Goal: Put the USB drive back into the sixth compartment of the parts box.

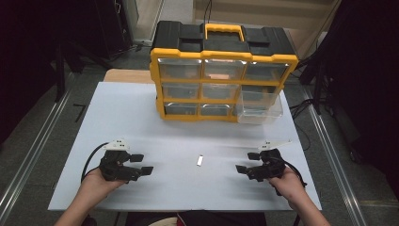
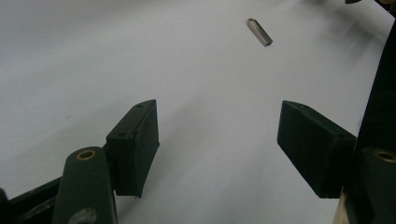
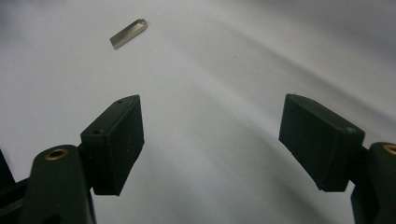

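A small flat metal piece (image 1: 199, 160) lies on the white table top (image 1: 141, 122), midway between the two hands. It shows far ahead in the left gripper view (image 2: 259, 31) and in the right gripper view (image 3: 129, 33). My left gripper (image 1: 142, 164) rests low at the front left, open, its jaws wide apart with nothing between them (image 2: 217, 147). My right gripper (image 1: 246, 163) sits at the front right, open too and empty (image 3: 212, 142). Both point inward toward the metal piece, each well short of it.
A yellow and black organizer case (image 1: 221, 70) with clear drawers stands at the back of the table. One clear drawer (image 1: 259, 108) at its lower right is pulled out. The table's front edge lies just under the hands.
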Demonstrator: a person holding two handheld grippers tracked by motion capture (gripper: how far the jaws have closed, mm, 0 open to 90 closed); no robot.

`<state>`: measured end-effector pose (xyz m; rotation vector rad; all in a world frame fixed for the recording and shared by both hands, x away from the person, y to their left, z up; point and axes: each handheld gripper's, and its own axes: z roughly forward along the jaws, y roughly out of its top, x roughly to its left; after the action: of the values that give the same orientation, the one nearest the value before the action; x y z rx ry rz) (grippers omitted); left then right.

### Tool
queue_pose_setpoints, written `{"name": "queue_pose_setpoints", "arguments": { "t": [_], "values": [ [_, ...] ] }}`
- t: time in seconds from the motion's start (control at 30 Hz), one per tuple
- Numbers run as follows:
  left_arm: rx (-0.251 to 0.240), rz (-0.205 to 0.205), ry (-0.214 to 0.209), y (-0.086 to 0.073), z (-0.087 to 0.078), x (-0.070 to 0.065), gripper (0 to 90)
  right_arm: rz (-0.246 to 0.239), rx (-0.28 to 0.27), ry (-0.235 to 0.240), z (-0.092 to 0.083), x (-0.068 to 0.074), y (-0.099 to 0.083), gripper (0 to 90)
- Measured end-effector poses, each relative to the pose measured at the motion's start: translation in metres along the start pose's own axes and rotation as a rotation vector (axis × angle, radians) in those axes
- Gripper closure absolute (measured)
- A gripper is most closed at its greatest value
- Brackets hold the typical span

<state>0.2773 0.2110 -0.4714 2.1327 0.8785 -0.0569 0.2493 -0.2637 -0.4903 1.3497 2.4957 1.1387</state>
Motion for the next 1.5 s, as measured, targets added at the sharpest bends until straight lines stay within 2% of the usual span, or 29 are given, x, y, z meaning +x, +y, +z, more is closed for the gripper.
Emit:
{"name": "queue_pose_setpoints", "arguments": {
  "t": [0.23,0.37,0.53,0.8,1.5],
  "values": [
    [0.012,-0.015,-0.012,0.0041,0.0039,0.0024,30.4,0.022,0.006,0.004,0.0008,-0.0053,-0.0009,20.3],
    [0.027,-0.011,-0.010,0.0039,0.0045,0.0018,30.4,0.022,0.007,-0.004,-0.0001,-0.0066,-0.0018,20.3],
    [0.019,-0.016,-0.011,0.0036,0.0025,0.0007,30.4,0.025,-0.008,-0.015,-0.0035,-0.0057,-0.0021,20.3],
    [0.028,-0.013,-0.017,0.0039,0.0027,-0.0014,30.4,0.020,-0.014,-0.026,-0.0051,-0.0050,-0.0035,20.3],
    [0.038,-0.019,-0.009,0.0045,0.0033,-0.0006,30.4,0.007,-0.005,-0.020,-0.0033,-0.0051,-0.0034,20.3]
  ]
}}
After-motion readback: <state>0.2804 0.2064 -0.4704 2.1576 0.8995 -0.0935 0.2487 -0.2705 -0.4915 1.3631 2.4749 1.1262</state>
